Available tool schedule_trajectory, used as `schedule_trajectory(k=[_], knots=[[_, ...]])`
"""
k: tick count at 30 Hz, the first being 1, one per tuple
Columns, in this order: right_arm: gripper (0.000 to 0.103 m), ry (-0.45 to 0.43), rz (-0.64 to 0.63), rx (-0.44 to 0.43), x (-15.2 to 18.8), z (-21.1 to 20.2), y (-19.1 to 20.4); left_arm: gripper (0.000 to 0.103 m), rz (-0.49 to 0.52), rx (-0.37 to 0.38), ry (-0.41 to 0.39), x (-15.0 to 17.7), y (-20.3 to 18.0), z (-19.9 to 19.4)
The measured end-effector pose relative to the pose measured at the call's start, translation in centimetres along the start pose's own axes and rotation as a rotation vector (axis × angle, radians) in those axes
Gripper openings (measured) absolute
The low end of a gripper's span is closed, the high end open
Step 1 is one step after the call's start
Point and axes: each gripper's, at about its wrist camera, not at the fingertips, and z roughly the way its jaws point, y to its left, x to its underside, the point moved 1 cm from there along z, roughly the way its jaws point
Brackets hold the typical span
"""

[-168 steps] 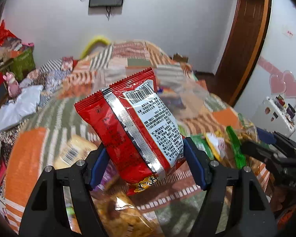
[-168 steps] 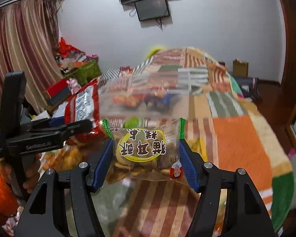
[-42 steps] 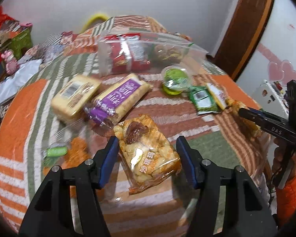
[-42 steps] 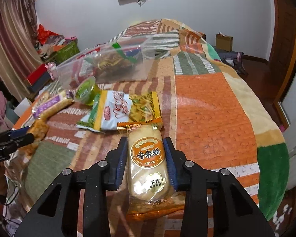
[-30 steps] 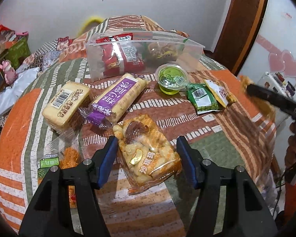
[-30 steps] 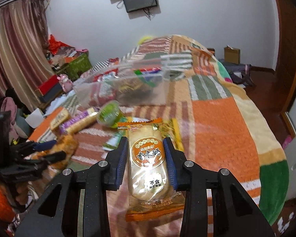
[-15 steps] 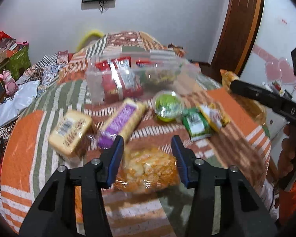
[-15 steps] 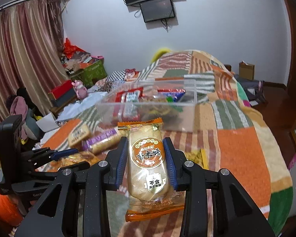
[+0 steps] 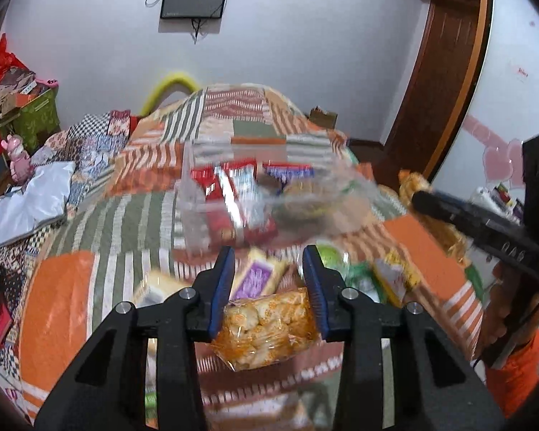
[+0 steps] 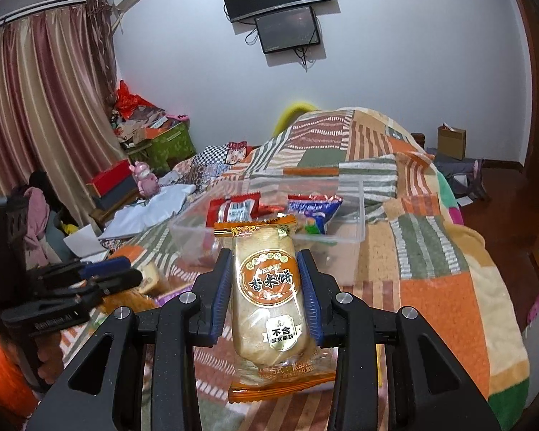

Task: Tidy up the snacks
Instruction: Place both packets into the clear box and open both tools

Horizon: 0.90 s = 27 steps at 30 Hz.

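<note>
Item 1: rice cake packet (image 10: pixel 267 289), orange-trimmed wrapper. Held upright between the blue pads of the right gripper (image 10: pixel 266 294), jaws clenched on its sides. It was lying on the quilt moments ago and now rides in the air, short of the clear plastic bin (image 10: pixel 355 212) straight ahead of the fingertips.

Item 2: clear bag of caramel puffs (image 9: pixel 267 325). Pinched low between the pads of the left gripper (image 9: pixel 269 296), jaws closed on it; a second ago it lay on the quilt inside open jaws. The bin (image 9: pixel 194 194), blurred in this view, stands ahead of and above the tips.

Significance: both pickups appear done; carrying to the bin and dropping remain.

Pose: right gripper level, aimed at the bin's near wall. Left gripper tilted slightly down, aimed at the bin. Each tool shows in the other's view, off to the side.

Bin contents: red packet (image 10: pixel 233 210), blue packet (image 10: pixel 314 210).

Loose below the left tips: purple-label bar (image 9: pixel 257 278), green jelly cup (image 9: pixel 328 255), further packets on the patchwork quilt (image 10: pixel 449 287).
</note>
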Motion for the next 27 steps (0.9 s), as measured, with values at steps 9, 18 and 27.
schedule_trajectory(k=[9,18,27], knots=[[0.033,-0.006,-0.001,0.029,-2.7,2.6,-0.8,0.038,0.007,0.003,-0.078,-6.6,0.3,1.7],[0.033,0.053,0.014,0.054,-4.0,6.8,-2.4,0.038,-0.020,0.022,-0.055,-9.9,0.5,6.9],[0.032,0.124,-0.002,0.110,-4.4,10.7,-3.3,0.031,-0.063,0.045,0.003,-11.0,0.4,13.6]])
